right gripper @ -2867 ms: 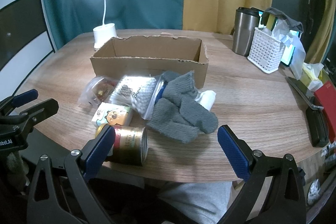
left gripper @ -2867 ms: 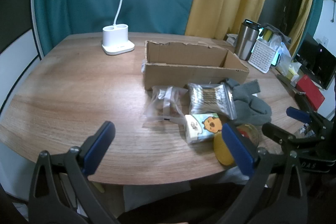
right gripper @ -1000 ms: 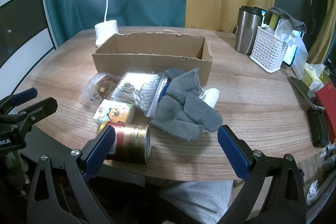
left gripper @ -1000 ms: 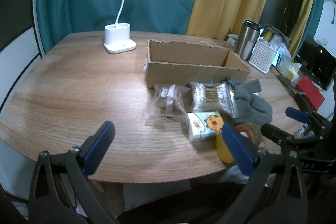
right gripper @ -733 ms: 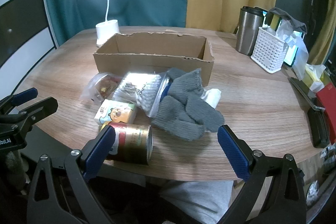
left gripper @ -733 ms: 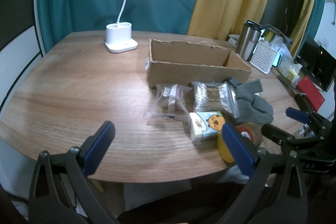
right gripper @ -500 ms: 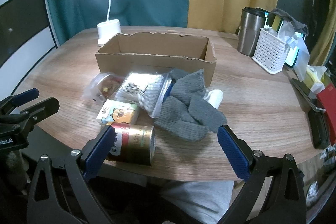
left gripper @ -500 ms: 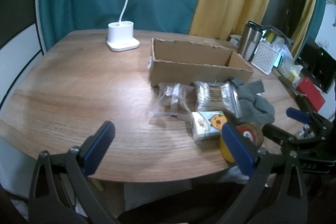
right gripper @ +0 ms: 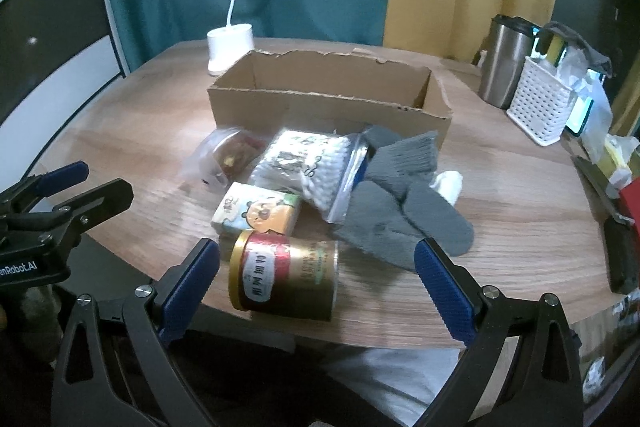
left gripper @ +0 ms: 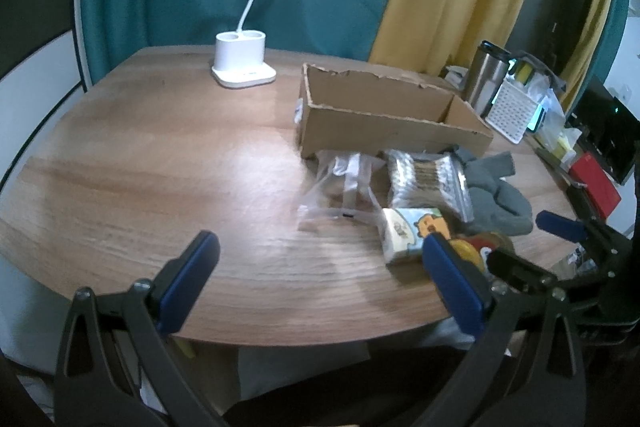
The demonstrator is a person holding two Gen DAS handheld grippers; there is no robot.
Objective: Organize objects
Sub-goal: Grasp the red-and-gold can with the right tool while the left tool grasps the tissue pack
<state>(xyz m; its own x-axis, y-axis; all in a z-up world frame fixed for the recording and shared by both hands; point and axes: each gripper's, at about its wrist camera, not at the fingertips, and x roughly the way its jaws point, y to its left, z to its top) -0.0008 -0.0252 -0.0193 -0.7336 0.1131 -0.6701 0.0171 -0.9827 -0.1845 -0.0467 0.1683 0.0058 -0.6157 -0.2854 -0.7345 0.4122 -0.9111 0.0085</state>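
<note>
Down at the bottom of the left wrist view, the left gripper [left gripper: 320, 281] had its two blue fingers spread wide, with nothing between them but bare wooden table [left gripper: 152, 187]. The right gripper [right gripper: 316, 283] was spread wide too, low in its own view, and held nothing.

Just above the right gripper's fingers, a red and gold can [right gripper: 285, 274] lay on its side near the table's front edge. A small tissue pack [right gripper: 258, 211] with a cartoon animal on it sat right behind the can. Above that, in the middle of the frame, lay a clear bag of cotton swabs [right gripper: 312, 163] and, to its left, a round snack in clear wrap [right gripper: 232, 153]. Gray gloves [right gripper: 400, 203] were piled to the right of the swabs, with something white (too hidden to name) poking out beside them.

Behind the whole heap stood an open cardboard box [right gripper: 328, 95], and it looked empty inside. A white lamp [right gripper: 230, 47] shone in the upper left. A steel cup [right gripper: 505, 61] and a white basket [right gripper: 546, 107] stood far off at the right.
</note>
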